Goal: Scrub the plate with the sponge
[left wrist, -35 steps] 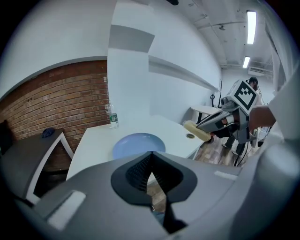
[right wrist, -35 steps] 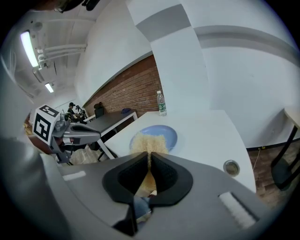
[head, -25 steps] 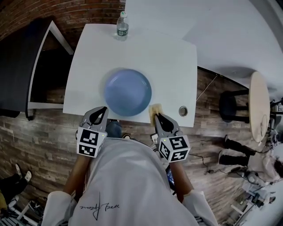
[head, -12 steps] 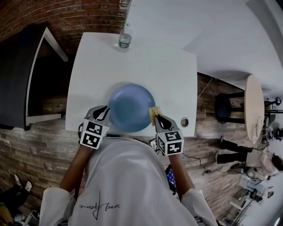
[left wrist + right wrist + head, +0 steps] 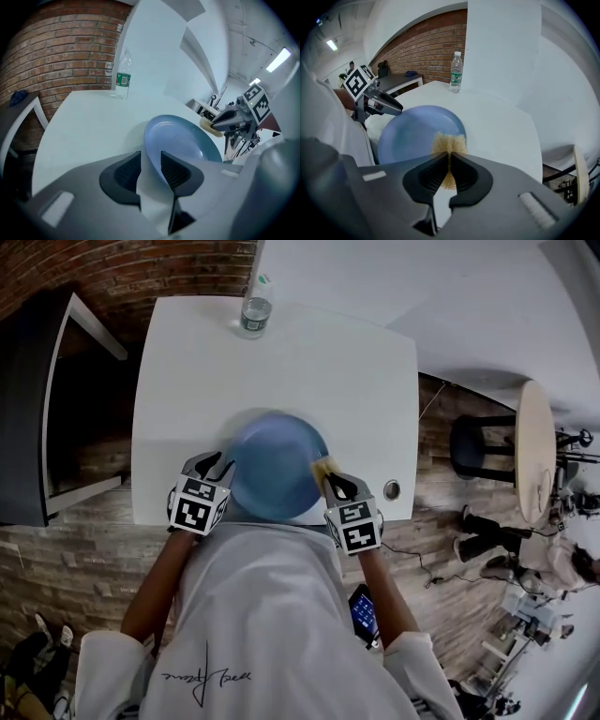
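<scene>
A blue plate lies near the front edge of the white table. My left gripper is at its left rim. In the left gripper view the plate runs its rim between the left gripper's two pads, and the jaws are opening wide around it. My right gripper is shut on a yellow sponge at the plate's right rim. In the right gripper view the sponge sticks out past the right gripper and over the plate.
A water bottle stands at the table's far edge. A small round metal piece sits at the front right corner. A dark bench is to the left, with a black stool and a round wooden table to the right.
Both grippers have moved forward up to the plate. The left jaws went from shut to wide open around the plate's left rim. The sponge now reaches over the right rim.
</scene>
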Tool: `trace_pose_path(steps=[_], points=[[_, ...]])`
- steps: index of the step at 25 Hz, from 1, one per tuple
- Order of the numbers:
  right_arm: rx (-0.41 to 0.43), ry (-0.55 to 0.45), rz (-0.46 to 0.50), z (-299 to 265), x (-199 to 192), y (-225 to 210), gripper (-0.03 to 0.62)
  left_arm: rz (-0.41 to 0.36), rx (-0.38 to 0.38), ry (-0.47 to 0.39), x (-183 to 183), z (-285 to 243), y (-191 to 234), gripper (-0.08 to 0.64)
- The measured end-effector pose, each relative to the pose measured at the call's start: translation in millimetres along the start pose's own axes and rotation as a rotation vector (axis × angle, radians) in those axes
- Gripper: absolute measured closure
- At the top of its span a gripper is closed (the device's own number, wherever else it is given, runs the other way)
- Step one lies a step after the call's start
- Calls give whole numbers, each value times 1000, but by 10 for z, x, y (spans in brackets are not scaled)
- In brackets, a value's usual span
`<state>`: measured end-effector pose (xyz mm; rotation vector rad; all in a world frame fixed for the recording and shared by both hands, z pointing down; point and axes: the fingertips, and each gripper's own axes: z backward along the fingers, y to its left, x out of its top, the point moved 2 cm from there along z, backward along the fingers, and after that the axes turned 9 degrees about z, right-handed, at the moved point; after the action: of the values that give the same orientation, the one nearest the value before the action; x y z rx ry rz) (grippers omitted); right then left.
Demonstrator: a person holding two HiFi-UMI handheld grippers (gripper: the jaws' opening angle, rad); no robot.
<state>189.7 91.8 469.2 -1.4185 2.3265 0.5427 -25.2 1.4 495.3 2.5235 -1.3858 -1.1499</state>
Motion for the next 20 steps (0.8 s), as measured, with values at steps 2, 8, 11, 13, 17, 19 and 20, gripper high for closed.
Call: trace_pose_path(steps=[2, 8, 11, 13, 17, 19, 20], points=[[-3, 21, 13, -55, -19, 10, 568, 37, -4, 14, 11, -59, 58, 423], [2, 84, 51, -196, -93, -52, 566, 72, -17, 49, 46, -213, 79, 433], [17, 106, 59, -242, -100, -64, 566, 73, -20, 68, 14, -288, 83, 443], [24, 122, 81, -263, -93, -71, 565, 85, -33, 68, 20, -318, 77, 453], [20, 146, 118, -290, -67, -126, 566, 110, -51, 63, 18, -338, 45, 483], [15, 152, 128, -310, -50, -153, 565, 117, -52, 59, 12, -339, 41, 486], [12, 154, 133, -321, -38, -164, 565, 121, -54, 58, 9, -336, 42, 486]])
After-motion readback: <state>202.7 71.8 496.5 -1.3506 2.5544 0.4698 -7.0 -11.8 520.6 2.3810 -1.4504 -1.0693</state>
